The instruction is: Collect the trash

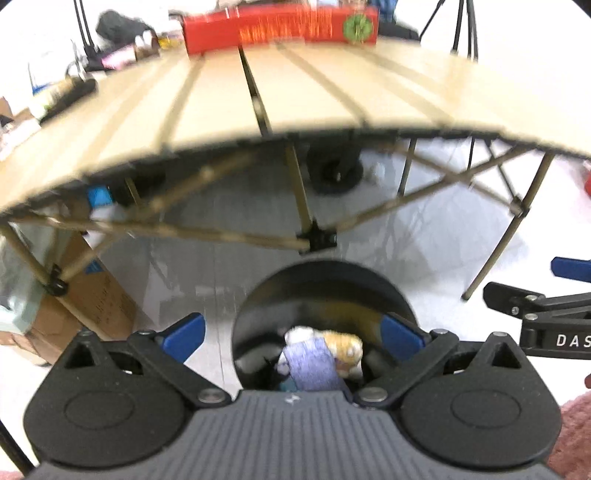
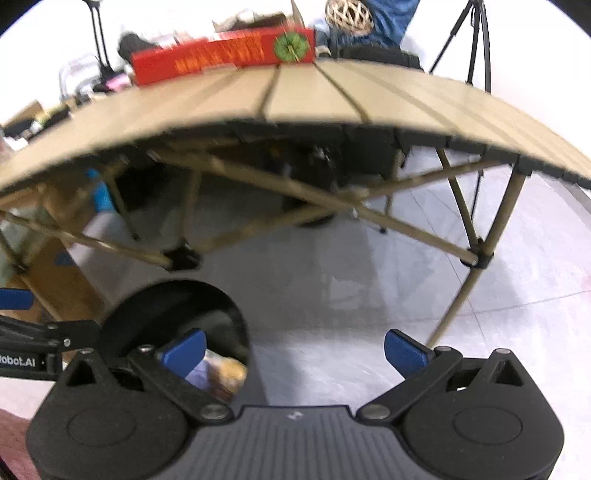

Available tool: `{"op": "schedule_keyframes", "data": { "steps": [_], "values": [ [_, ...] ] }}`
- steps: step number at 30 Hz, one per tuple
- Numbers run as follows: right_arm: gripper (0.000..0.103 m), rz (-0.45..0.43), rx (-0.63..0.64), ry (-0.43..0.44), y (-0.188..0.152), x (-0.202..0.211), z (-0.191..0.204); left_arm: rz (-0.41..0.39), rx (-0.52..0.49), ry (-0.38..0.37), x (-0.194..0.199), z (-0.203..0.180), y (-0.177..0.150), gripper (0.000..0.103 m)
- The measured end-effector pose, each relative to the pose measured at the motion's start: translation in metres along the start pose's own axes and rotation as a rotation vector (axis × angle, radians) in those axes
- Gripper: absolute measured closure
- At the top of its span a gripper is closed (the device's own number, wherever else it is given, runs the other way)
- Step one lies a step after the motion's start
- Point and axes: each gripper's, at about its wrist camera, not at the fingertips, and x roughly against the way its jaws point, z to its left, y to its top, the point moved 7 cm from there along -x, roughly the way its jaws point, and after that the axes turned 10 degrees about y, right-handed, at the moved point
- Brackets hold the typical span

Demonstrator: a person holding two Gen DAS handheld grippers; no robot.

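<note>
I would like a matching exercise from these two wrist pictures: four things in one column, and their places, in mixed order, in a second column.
Things:
1. long red box
2. round black bin
3. purple and orange wrappers
4. brown cardboard carton

Places:
A. inside the bin
B. on the floor, under the table's left end
C. at the far edge of the tan slatted table
D. on the grey floor, in front of the table

Pairs: 1-C, 2-D, 3-A, 4-B
</note>
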Motion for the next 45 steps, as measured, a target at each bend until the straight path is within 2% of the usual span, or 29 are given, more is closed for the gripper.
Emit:
{"op": "schedule_keyframes", "data": {
  "steps": [6,12,21,29,45],
  "values": [
    [0.000,-0.129,0.021,0.073,0.005,0.074,0.035,-0.139,0.028,0.020,0.078,0.036,-0.011,0.000],
    [0.000,-0.235,0.109,0.115,-0.014,0.154,0.078,-0.225,0.054,0.043,0.141,0.068,-0.044,0.000],
    [0.000,-0.256,0.147,0.150,-0.053,0.214,0.115,-0.360,0.078,0.079,0.210,0.089,-0.081,0.000],
    [0.000,-0.285,0.105,0.098,-0.070,0.247,0.108,-0.442,0.033,0.066,0.242,0.079,-0.101,0.000],
    [0.000,-0.276,0.112,0.092,-0.079,0.258,0.110,-0.457,0.037,0.050,0.251,0.078,-0.106,0.000]
  ]
}}
